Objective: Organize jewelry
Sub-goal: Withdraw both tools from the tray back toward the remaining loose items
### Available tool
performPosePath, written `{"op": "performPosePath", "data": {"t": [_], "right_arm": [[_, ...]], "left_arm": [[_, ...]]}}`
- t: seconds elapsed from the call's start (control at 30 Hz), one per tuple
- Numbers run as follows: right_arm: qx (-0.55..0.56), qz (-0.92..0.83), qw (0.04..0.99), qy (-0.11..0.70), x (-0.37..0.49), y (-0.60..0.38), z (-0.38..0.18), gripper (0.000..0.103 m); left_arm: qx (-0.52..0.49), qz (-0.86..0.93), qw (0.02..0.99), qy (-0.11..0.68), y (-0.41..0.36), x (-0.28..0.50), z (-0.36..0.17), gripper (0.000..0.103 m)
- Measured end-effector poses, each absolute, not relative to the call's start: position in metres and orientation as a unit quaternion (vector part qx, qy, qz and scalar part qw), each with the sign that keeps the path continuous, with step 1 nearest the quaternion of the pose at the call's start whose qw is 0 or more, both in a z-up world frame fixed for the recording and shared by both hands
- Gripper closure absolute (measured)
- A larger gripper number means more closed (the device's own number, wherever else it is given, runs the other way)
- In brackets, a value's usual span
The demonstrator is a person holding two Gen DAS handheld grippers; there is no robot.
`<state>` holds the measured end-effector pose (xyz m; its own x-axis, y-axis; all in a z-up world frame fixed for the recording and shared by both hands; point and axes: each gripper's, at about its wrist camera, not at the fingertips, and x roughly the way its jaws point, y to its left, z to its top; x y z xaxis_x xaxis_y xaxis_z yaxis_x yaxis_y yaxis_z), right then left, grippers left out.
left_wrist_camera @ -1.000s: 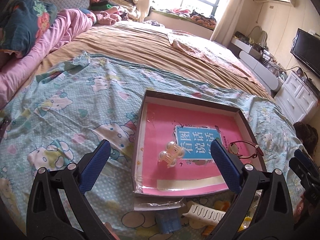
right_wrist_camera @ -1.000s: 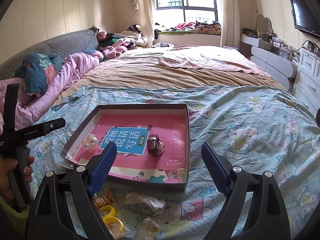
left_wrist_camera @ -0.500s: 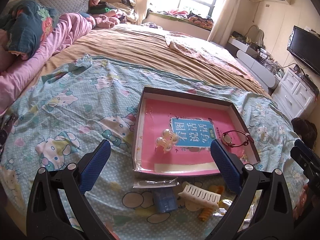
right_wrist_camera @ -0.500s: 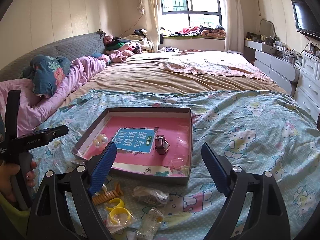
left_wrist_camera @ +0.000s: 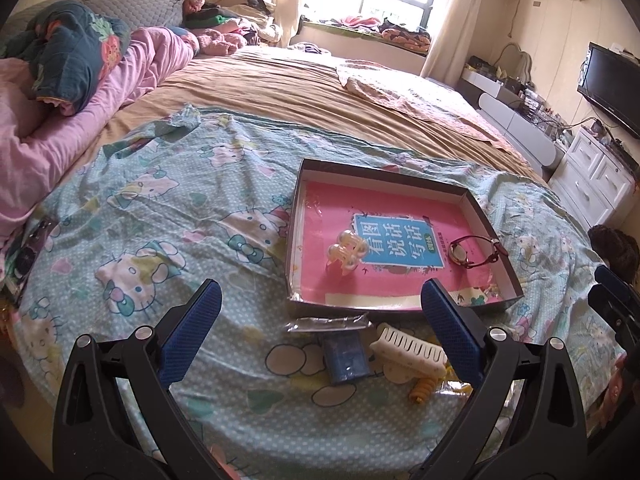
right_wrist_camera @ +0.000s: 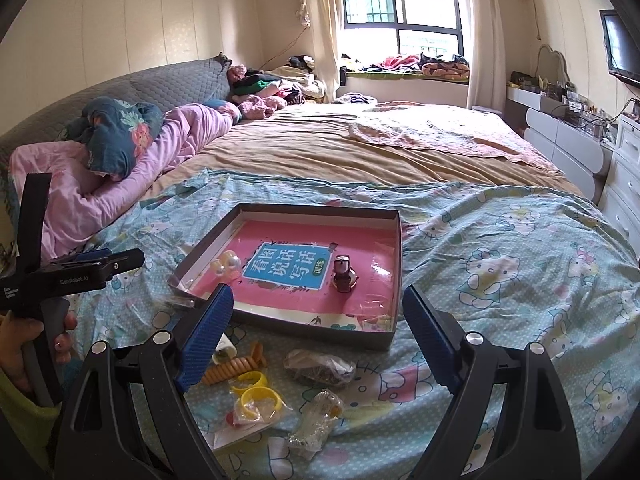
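Observation:
A shallow dark box [left_wrist_camera: 296,236] [right_wrist_camera: 396,264] lined with a pink book cover lies on the Hello Kitty sheet. Inside it are a pearl hair clip [left_wrist_camera: 347,249] [right_wrist_camera: 226,263] and a dark red watch [left_wrist_camera: 474,251] [right_wrist_camera: 344,276]. In front of the box lie loose pieces: a white comb clip [left_wrist_camera: 408,350], a blue case [left_wrist_camera: 346,360], an orange spiral tie [right_wrist_camera: 232,366], yellow rings [right_wrist_camera: 256,390] and small plastic bags [right_wrist_camera: 320,368]. My left gripper [left_wrist_camera: 320,332] is open and empty, above the sheet before the box. My right gripper [right_wrist_camera: 316,338] is open and empty, above the loose pieces.
The left hand-held gripper [right_wrist_camera: 76,270] shows at the left of the right wrist view. Pink and blue bedding [right_wrist_camera: 120,152] is piled at the far left. White drawers [left_wrist_camera: 592,192] and a TV [left_wrist_camera: 610,84] stand to the right of the bed.
Both grippers have pulled back and up from the box, so more of the sheet and the loose pieces in front of it show. Both stay open and empty.

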<state>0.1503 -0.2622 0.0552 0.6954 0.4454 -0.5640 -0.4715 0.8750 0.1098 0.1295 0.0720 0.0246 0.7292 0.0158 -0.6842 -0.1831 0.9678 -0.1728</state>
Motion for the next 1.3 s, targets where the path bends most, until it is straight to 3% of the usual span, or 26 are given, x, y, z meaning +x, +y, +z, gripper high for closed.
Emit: {"op": "performPosePath", "data": {"t": [1.3], "right_arm": [[-0.097, 0.336, 0.862, 0.367, 0.117, -0.218, -0.004, 0.017]], "left_arm": [[-0.077, 0.051, 0.889, 0.448, 0.040, 0.104, -0.023, 0.010]]}}
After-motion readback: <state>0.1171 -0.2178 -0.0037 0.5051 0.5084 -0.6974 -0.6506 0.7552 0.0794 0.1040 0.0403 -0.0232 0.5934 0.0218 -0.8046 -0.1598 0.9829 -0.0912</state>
